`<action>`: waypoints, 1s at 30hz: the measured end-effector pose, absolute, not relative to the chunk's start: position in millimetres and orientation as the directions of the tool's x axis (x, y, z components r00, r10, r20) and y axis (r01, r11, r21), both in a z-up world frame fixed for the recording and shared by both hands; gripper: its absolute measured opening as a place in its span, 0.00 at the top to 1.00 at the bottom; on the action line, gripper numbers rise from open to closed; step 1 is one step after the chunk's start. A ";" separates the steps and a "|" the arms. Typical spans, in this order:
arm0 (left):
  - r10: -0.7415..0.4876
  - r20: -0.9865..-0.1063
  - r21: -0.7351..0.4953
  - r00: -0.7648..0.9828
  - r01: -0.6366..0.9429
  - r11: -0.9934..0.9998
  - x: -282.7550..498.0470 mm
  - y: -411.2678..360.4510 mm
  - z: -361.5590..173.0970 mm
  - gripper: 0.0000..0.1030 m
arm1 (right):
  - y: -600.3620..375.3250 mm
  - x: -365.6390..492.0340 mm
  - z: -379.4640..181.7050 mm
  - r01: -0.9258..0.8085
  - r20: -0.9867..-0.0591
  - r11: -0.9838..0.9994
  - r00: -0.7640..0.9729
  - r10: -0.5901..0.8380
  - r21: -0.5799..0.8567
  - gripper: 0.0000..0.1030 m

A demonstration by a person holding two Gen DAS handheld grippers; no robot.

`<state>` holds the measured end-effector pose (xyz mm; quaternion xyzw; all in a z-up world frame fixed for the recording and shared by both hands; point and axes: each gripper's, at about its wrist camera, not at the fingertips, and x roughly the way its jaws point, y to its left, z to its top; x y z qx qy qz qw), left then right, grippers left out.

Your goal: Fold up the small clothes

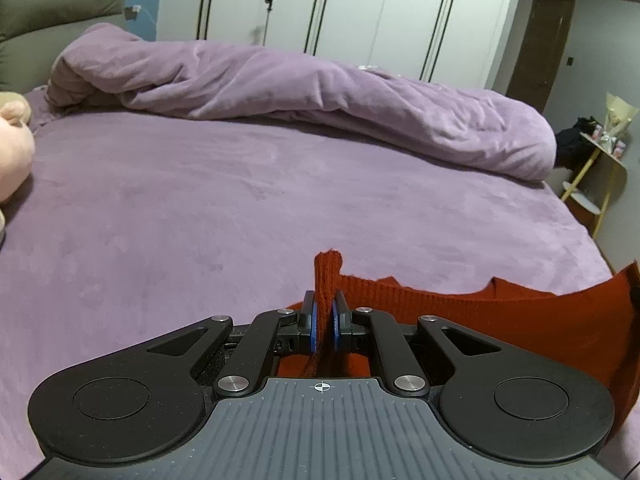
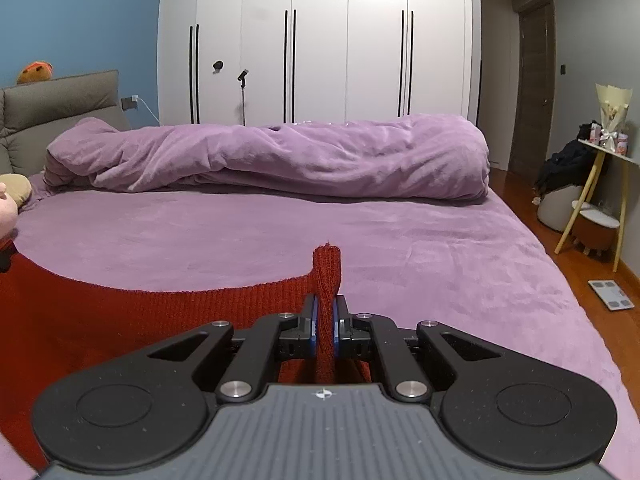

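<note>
A red knitted garment (image 1: pixel 480 312) is stretched between my two grippers above the purple bed (image 1: pixel 200 208). My left gripper (image 1: pixel 324 314) is shut on one bunched corner of it, and the cloth runs off to the right. My right gripper (image 2: pixel 325 316) is shut on the other corner, and the red knitted garment (image 2: pixel 120 320) runs off to the left there. A tuft of red knit sticks up past each pair of blue-padded fingers. The lower part of the garment is hidden under the gripper bodies.
A rolled purple duvet (image 2: pixel 280 160) lies across the far side of the bed (image 2: pixel 400 240). A pink plush toy (image 1: pixel 12 152) sits at the left edge. White wardrobes (image 2: pixel 320 40) stand behind. A side table (image 2: pixel 608 184), stool and floor scale (image 2: pixel 611 294) stand on the right.
</note>
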<state>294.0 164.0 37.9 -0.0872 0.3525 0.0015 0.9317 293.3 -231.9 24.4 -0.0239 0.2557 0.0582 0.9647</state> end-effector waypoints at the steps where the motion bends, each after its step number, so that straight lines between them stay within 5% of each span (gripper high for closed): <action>1: -0.053 -0.658 -0.153 0.752 -0.065 0.986 296.5 162.9 37.1 0.91 | -230.9 296.3 23.4 -0.121 -0.496 0.992 0.863 0.096 -0.018 0.94; 30: 0.099 -0.688 -0.012 0.719 -0.147 0.989 382.8 143.6 -15.2 0.90 | -228.7 380.2 -29.9 0.023 -0.576 0.998 0.816 -0.052 -0.058 0.96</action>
